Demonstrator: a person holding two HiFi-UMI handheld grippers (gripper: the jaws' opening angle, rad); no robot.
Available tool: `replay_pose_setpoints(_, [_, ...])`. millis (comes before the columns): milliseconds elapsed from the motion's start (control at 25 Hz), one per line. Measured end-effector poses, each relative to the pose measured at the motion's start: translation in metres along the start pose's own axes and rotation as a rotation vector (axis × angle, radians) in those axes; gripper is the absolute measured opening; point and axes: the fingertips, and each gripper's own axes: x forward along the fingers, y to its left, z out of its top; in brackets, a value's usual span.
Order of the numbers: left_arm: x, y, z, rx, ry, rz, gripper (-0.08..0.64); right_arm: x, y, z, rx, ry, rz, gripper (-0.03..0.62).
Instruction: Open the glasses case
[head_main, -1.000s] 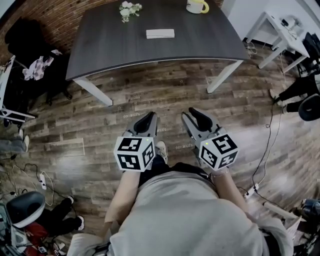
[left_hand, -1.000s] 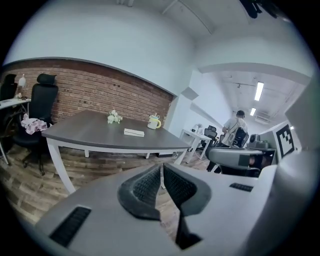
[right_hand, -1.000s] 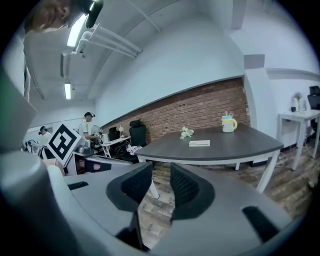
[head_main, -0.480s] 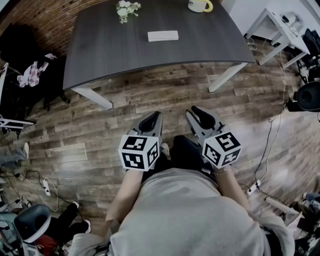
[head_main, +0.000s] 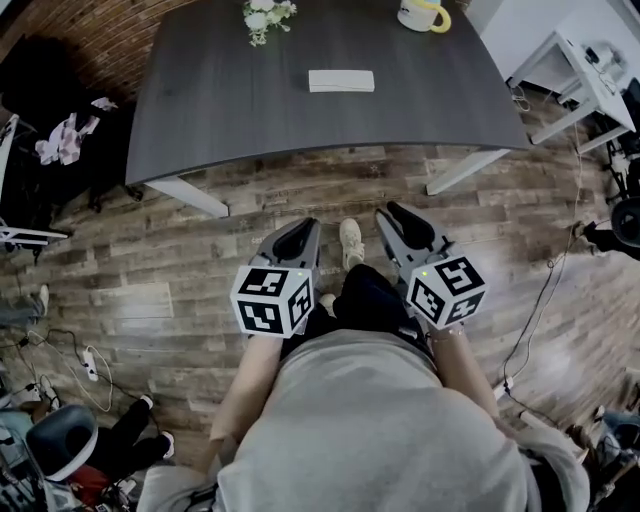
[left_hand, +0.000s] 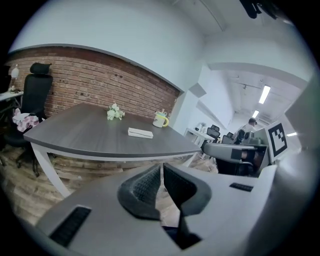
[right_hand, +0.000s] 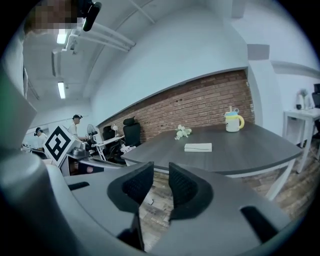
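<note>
Fingers (left_hand: 142, 187) of the left gripper (left_hand: 161, 167) stand only a thin slit apart, and those of the right gripper (right_hand: 161, 169) show a slightly wider gap. Nothing sits between either pair; bare floor shows through both. In the head view both grippers hang low in the middle of the frame, over the wooden floor (head_main: 300, 200) and well short of the table (head_main: 220, 90).

The glasses case (head_main: 341, 81) lies in the upper middle of the head view, flat on the dark table top and closed, with bare surface all round it. It is a pale, slim, oblong box. It looks stiff and light, with a smooth shell, so it would likely skate on the smooth top if pushed from one side only. A sound hold is probably one gripper pinning the lower half at a short end while the other lifts the lid along a long edge. Which long edge carries the hinge cannot be told from here, and neither can the seam.

Whatever is inside the case is hidden. A yellow-and-white mug (head_main: 423, 14) stands at the top right of the table, well apart from the case, its contents not visible. A small bunch of white flowers (head_main: 268, 15) lies at the top edge, left of the mug.
</note>
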Motion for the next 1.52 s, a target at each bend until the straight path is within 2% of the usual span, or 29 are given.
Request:
replay_pose_setpoints(320, [0.072, 0.039, 0.054, -0.028, -0.024, 0.068, 0.035, 0.074, -0.051, 0.048, -0.037, 0.009, 0.081, 0.100])
replay_pose_setpoints(800, [0.182, 0.059, 0.116, -0.051, -0.021, 0.131, 0.035, 0.152, -0.150, 0.103, -0.051, 0.029, 0.170, 0.098])
replay_pose_setpoints(960, [0.200, 0.063, 0.128, -0.060, -0.028, 0.150, 0.035, 0.170, -0.165, 0.114, -0.041, 0.028, 0.223, 0.098])
replay_pose_setpoints(1120, [0.209, 0.062, 0.136, -0.102, -0.041, 0.143, 0.035, 0.183, -0.167, 0.119, -0.041, 0.038, 0.271, 0.098])
replay_pose_setpoints(1520, [0.219, 0.073, 0.146, -0.116, -0.058, 0.177, 0.035, 0.195, -0.183, 0.117, -0.083, 0.087, 0.288, 0.101])
